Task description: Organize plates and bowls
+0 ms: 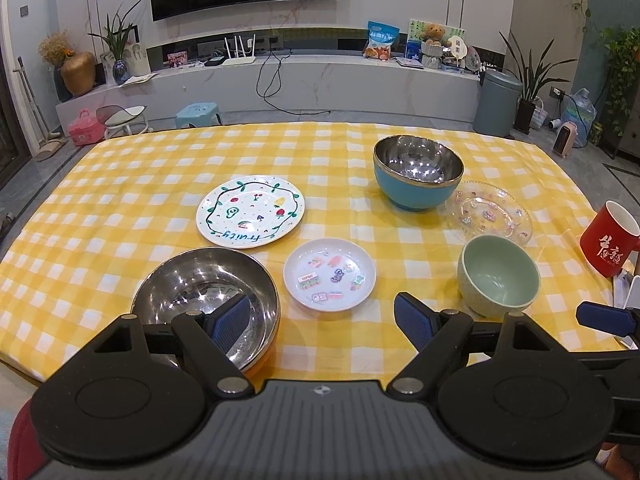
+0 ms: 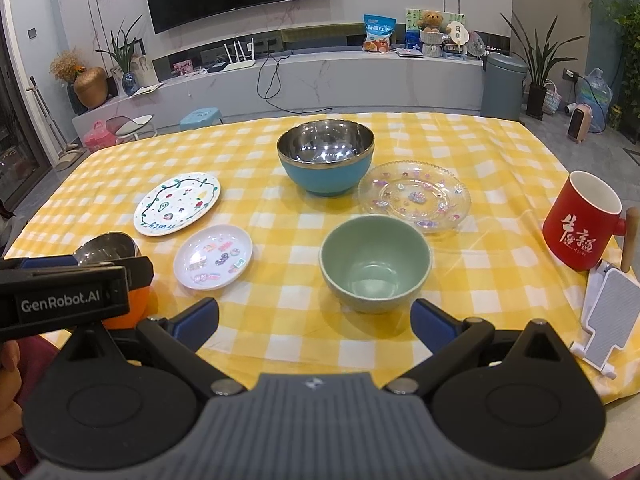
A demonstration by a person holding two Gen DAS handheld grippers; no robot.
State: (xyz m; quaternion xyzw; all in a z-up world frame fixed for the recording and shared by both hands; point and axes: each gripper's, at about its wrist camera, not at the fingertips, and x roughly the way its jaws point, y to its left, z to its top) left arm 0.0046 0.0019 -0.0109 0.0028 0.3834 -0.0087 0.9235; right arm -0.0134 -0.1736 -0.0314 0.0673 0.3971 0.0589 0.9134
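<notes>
On the yellow checked tablecloth lie a white "fruity" plate, a small white sticker plate, a clear glass plate, a blue steel-lined bowl, a green bowl and a steel bowl with orange outside. My left gripper is open and empty near the front edge, its left finger over the steel bowl. My right gripper is open and empty, just in front of the green bowl. The same dishes show in the right wrist view: blue bowl, glass plate, small plate, fruity plate.
A red mug with a wooden handle stands at the right edge, with a white phone stand in front of it. The left gripper's body fills the lower left of the right wrist view. Beyond the table are a TV bench, stools and plants.
</notes>
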